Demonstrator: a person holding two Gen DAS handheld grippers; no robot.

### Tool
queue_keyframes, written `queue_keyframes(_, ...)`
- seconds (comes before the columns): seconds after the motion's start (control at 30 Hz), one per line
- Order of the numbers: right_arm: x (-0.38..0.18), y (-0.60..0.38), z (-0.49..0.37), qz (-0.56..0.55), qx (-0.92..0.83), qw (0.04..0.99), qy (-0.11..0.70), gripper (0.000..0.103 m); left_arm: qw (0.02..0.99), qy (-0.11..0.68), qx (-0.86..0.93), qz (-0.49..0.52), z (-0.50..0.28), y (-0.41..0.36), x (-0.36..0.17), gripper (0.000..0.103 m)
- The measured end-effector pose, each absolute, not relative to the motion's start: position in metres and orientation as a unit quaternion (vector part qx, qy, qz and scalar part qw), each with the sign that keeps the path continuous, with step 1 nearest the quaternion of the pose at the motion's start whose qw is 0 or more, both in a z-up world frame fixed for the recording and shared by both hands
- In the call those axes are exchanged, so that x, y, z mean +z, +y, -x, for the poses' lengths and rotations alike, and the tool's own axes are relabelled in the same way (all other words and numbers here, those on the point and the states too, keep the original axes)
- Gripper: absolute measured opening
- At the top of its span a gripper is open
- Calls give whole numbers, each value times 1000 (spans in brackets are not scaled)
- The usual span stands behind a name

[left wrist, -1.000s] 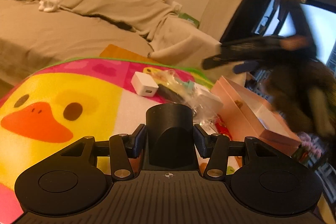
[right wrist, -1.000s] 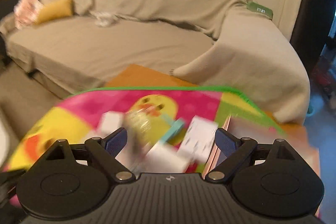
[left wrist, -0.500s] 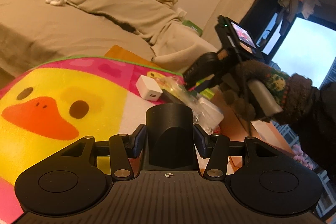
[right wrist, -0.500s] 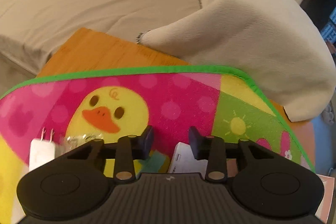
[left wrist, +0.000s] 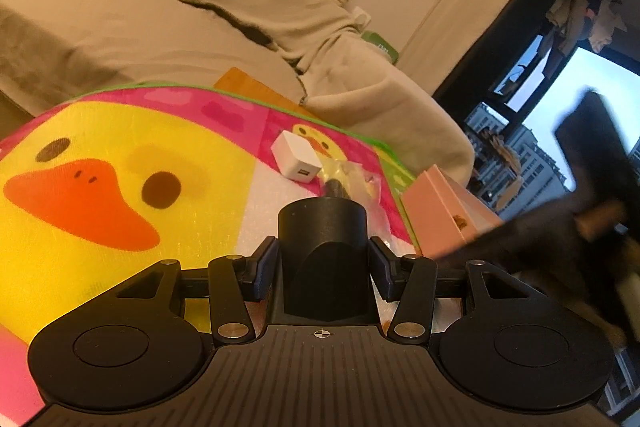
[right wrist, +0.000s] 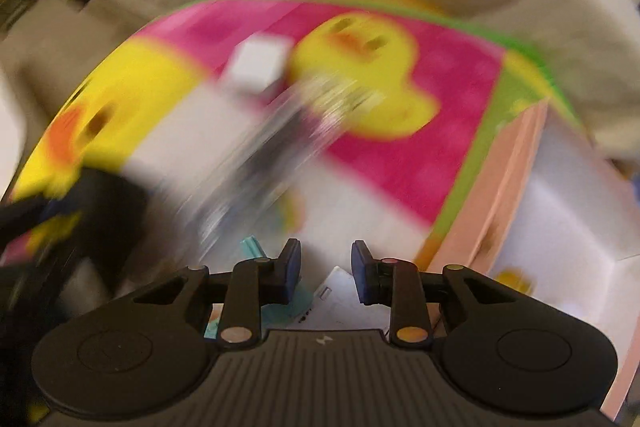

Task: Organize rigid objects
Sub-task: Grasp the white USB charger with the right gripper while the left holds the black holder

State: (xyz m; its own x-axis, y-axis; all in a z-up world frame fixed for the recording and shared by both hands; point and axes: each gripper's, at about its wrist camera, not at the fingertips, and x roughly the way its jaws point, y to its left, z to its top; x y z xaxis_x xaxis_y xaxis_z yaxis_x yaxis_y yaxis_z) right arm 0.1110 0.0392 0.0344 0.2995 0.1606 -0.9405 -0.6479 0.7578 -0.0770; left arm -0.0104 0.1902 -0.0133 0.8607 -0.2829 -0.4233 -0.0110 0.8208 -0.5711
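Observation:
My left gripper (left wrist: 322, 267) is shut on a black cylindrical part (left wrist: 322, 251) and holds it above the duck-print mat (left wrist: 120, 155). Beyond it lie a white charger cube (left wrist: 295, 159) and a clear plastic bag (left wrist: 352, 179) with small parts. The right wrist view is blurred by motion. My right gripper (right wrist: 326, 273) has its jaws narrowly apart above a white box (right wrist: 340, 301) and a teal item (right wrist: 254, 247); I cannot tell whether they grip the box. The charger cube (right wrist: 258, 65) shows further back. A pink open box (right wrist: 560, 227) stands at the right, also in the left wrist view (left wrist: 444, 215).
A beige covered sofa (left wrist: 160, 11) runs behind the table. The wooden table edge (left wrist: 248, 85) shows past the mat. My right hand and arm (left wrist: 560, 239) blur across the right of the left wrist view. A window (left wrist: 592, 99) is at far right.
My right gripper has swung back and down over the white box near the pink box, with jaws narrowed from wide open. The left gripper still holds the black part.

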Motion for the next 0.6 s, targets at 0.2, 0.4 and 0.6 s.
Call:
queue_keyframes(0.2, 75, 50, -103, 191, 286, 820, 458, 53, 920, 254, -63, 292, 10, 191, -13, 54)
queue_keyframes(0.4, 73, 98, -160, 127, 276, 853, 425, 54, 929, 250, -69, 265, 11, 182, -10, 54)
queue_keyframes(0.6, 34, 132, -186, 152, 273, 819, 482, 37, 927, 245, -76, 275, 15, 185, -12, 54)
